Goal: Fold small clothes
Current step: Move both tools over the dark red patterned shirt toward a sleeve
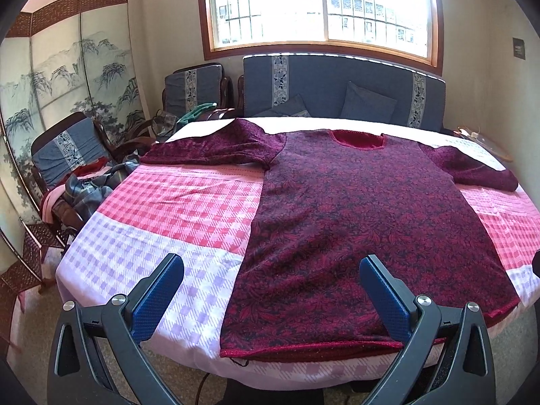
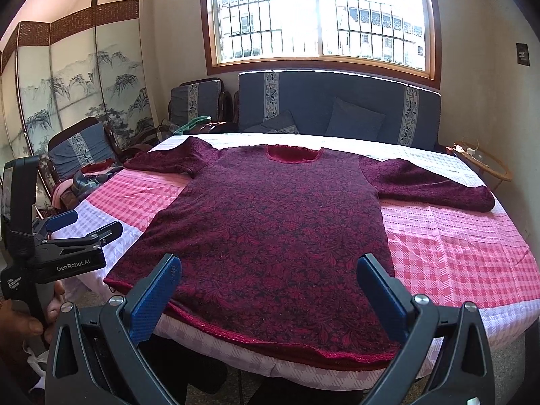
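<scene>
Left gripper (image 1: 271, 270) spread wide, blue pads apart, gripping nothing, poised over the near hem at the left corner of the dark red top (image 1: 354, 222). Right gripper (image 2: 270, 270) likewise gaping and empty, hovering above the near hem right of it. Left gripper's body also in the right wrist view at far left, with a hand (image 2: 30, 317) on its handle. Top spread flat, neckline far, sleeves out to left and right, on the pink and lilac checked cloth (image 2: 472, 253) covering the table. Beyond, blue sofa (image 2: 337, 108) under the window (image 2: 320, 17); painted screen (image 1: 67, 77) at left.
</scene>
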A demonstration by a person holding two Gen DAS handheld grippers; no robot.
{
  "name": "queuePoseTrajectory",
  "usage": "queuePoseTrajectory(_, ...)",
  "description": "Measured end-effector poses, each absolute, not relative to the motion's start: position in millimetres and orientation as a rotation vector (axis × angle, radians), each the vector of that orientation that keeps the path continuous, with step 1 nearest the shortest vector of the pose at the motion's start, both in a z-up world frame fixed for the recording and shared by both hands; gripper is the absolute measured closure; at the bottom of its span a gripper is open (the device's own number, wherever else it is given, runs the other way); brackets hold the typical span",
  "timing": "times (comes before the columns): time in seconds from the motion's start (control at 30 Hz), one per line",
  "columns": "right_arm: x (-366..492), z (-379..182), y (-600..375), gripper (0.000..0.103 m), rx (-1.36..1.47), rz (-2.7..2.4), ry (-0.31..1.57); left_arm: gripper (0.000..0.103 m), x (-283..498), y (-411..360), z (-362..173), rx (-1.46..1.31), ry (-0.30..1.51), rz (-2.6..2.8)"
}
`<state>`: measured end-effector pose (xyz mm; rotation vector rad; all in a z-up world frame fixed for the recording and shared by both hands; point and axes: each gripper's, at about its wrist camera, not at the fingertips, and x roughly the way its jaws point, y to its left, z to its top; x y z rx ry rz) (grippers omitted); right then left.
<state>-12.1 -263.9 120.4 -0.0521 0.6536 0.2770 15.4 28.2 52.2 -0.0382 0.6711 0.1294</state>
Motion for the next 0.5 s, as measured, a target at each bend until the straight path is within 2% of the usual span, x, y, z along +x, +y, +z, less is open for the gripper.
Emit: queuePoseTrajectory(0.5, 58, 104, -261, 0.0, -0.014, 0.295, 0.757, 0.0, 106, 19, 28, -0.03, 0.746, 0.094)
